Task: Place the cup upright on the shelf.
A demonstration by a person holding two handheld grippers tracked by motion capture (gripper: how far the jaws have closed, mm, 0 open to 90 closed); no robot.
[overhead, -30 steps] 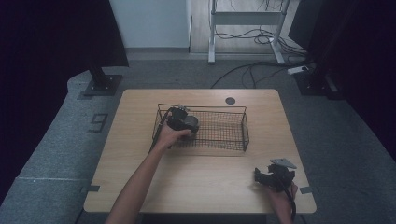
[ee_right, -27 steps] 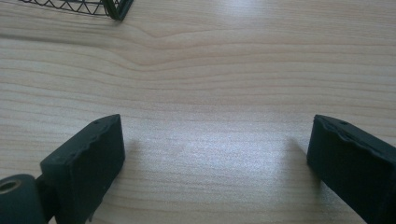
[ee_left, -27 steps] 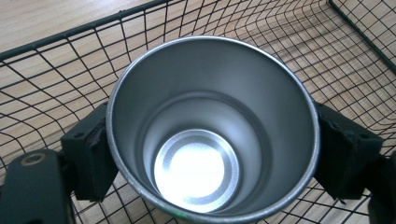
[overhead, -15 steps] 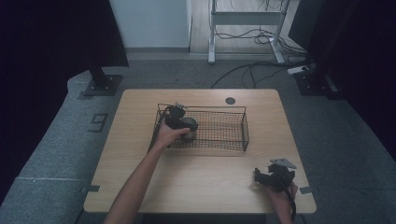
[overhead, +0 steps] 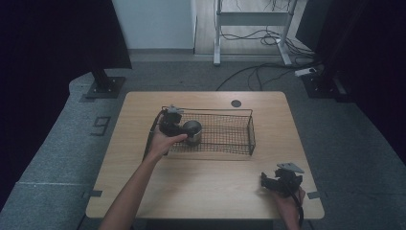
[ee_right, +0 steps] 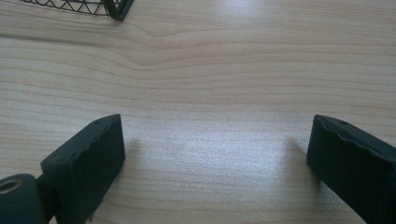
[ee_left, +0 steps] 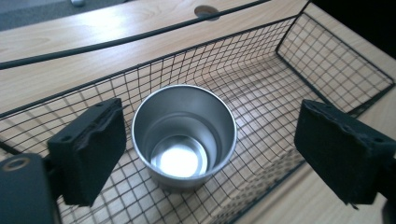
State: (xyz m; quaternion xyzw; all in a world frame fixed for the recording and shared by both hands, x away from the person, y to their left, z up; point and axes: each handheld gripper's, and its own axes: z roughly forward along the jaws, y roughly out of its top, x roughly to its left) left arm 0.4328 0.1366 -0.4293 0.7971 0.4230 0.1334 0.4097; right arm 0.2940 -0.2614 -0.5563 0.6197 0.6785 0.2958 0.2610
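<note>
A steel cup (ee_left: 184, 135) stands upright and empty on the floor of a black wire basket (ee_left: 327, 60). In the high view the cup (overhead: 193, 130) sits at the left end of the basket (overhead: 215, 110). My left gripper (overhead: 171, 122) hovers just left of and above it. Its jaws (ee_left: 212, 109) have just been closing a little but stand wide apart, with the cup below and between them, untouched. My right gripper (overhead: 280, 179) rests near the table's front right corner. It is open (ee_right: 215, 121) over bare wood.
The basket lies across the middle of the wooden table (overhead: 143, 191). A round cable hole (overhead: 235, 103) sits behind it. The left gripper's cable (overhead: 151, 136) runs down along the basket's left side. One basket corner (ee_right: 112, 7) reaches into the right gripper view.
The left gripper has let go of the cup and drawn up and to the left of it. The cup stays standing in the basket. The right hand has kept still.
</note>
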